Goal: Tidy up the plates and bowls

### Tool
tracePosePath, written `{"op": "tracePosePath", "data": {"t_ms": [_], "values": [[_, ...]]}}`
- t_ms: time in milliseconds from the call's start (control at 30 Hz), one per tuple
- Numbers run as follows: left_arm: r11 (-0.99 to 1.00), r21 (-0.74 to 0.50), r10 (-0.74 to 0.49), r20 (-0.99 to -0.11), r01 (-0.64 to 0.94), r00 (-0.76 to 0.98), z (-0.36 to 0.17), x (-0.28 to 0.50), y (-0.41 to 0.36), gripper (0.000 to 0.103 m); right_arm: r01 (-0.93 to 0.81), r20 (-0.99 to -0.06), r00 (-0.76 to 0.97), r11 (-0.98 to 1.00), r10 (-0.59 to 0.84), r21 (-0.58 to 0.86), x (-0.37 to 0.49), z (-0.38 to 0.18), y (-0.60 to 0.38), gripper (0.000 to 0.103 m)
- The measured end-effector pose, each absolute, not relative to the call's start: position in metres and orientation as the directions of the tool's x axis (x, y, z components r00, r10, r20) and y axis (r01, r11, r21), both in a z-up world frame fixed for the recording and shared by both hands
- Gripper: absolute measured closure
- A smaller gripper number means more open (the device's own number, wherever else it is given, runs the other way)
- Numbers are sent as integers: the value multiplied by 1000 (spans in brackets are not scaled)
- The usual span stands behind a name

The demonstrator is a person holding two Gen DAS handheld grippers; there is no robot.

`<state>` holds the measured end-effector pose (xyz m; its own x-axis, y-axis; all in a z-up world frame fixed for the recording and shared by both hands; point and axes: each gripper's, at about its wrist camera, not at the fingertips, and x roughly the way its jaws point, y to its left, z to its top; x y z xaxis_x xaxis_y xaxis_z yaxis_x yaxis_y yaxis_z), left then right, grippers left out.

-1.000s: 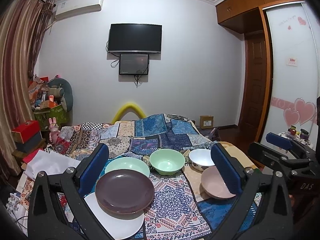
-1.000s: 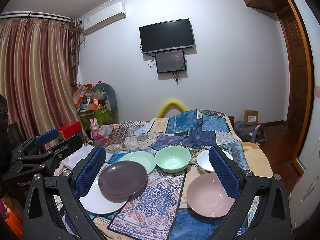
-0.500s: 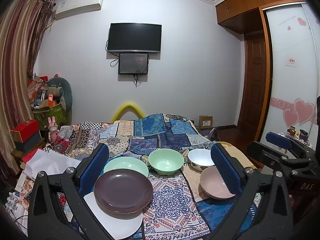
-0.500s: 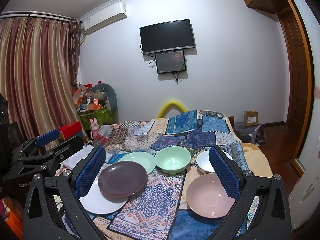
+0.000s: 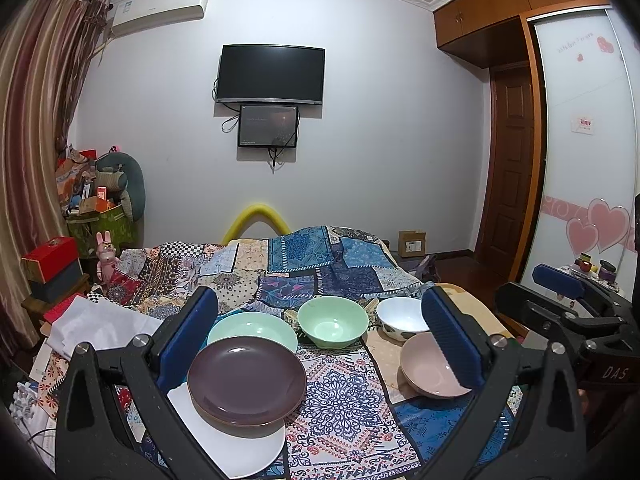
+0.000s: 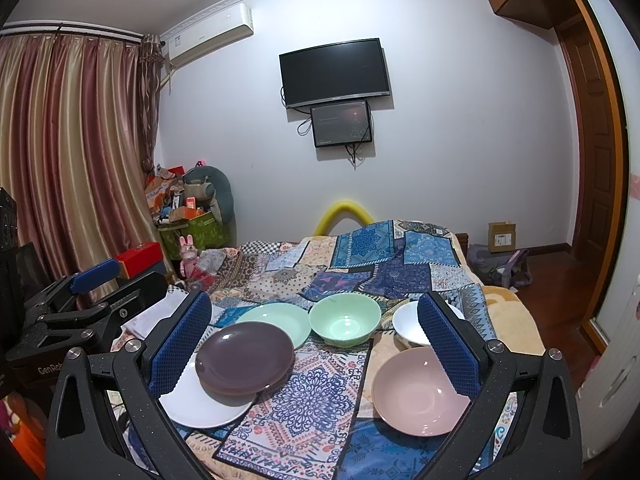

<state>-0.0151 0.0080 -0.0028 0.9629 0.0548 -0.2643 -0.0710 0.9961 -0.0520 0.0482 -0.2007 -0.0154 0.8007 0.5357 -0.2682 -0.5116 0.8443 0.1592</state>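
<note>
Both our left hand-held gripper (image 5: 320, 340) and right hand-held gripper (image 6: 314, 344) hover wide and empty over the bed (image 6: 400, 256). The brown plate (image 6: 245, 357) tops the white plate (image 6: 200, 408); beside them, bowls await stacking, likely next.

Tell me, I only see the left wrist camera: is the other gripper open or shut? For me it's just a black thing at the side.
Observer: Open. In the right wrist view, the right gripper has its blue fingers wide apart with nothing between them.
Operator: Is anything in the pink bowl? A finger covers part of it.
Observer: No. The pink bowl is empty, and nearly all of its inside shows there.
Operator: Where's my gripper from over there?
Observer: The left gripper hangs off to the left of the purple plate, touching no dish.
</note>
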Motion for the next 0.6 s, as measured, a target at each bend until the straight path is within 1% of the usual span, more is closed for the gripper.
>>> {"op": "tracePosePath", "data": {"t_ms": [600], "values": [[996,-55,57,-276,-75,960,-8,-13,8,0,-514,-272,798,843,537,158,49,-16,-198,0]]}}
